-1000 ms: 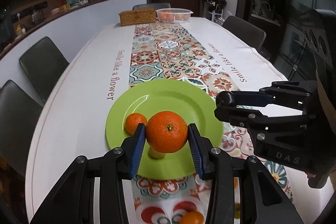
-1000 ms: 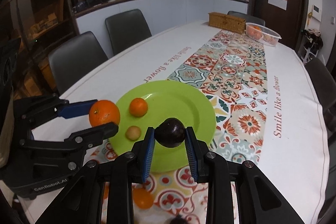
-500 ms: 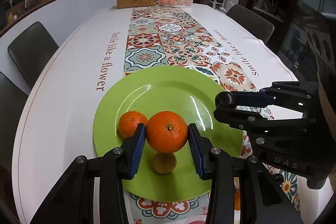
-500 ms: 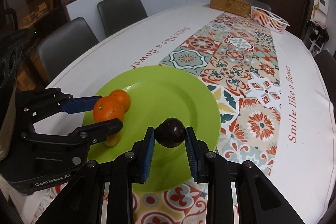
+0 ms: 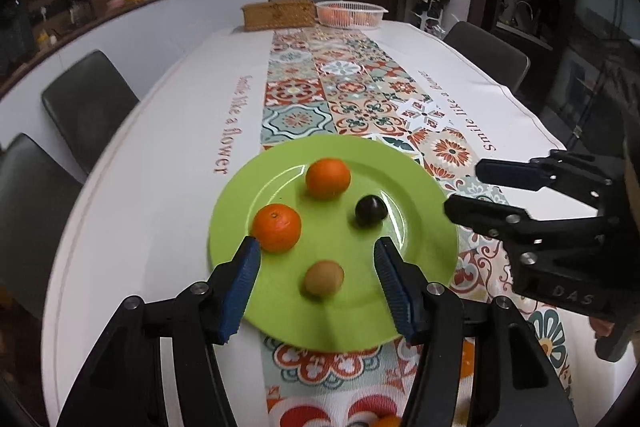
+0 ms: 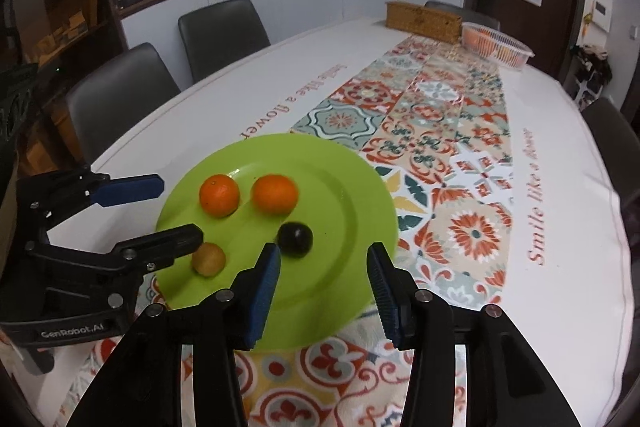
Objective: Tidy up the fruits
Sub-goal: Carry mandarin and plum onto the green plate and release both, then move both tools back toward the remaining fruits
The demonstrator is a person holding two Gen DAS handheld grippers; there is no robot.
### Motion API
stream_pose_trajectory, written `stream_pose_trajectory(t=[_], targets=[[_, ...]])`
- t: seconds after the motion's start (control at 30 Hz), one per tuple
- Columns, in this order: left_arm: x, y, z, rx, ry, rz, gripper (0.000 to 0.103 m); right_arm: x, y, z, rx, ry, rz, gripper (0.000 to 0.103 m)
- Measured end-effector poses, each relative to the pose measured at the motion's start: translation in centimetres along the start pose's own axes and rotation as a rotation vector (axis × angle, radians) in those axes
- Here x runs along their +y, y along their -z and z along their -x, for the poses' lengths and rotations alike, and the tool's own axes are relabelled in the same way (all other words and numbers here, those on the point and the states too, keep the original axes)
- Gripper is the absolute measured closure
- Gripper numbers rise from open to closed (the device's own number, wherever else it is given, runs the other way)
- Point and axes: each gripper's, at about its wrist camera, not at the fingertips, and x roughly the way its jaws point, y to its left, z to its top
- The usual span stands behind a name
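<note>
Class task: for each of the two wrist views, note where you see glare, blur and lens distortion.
Left wrist view: a curved glare streak on the plate; the brown fruit looks soft with blur; table edges bow from the fisheye, corners go black. Right wrist view: a faint glare on the plate; the tongs and near runner are blurred; the same barrel bend.

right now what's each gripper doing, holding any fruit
left gripper: open, holds nothing, jaws just opened.
right gripper: open, holds nothing, jaws just opened.
</note>
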Motion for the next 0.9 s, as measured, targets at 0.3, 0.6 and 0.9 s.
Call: stream_pose_trajectory(t=[0.3,0.6,0.9], targets=[[-1.7,1.7,5.9,-0.072,-0.087,0.028,0.032,1.2,1.7,5.8,-0.078,0.017,0.001,0.054],[-3.8,4.2,11.5,-0.121,-0.137,0.030,0.019,2.9,5.0,10.7,-0.119,0.024,-0.015,0.053],[-5.3,7.1,15.3,-0.148,-0.173,0.030,0.014,3.7,8.1,14.0,-0.140,0.030,-0.038,0.045]])
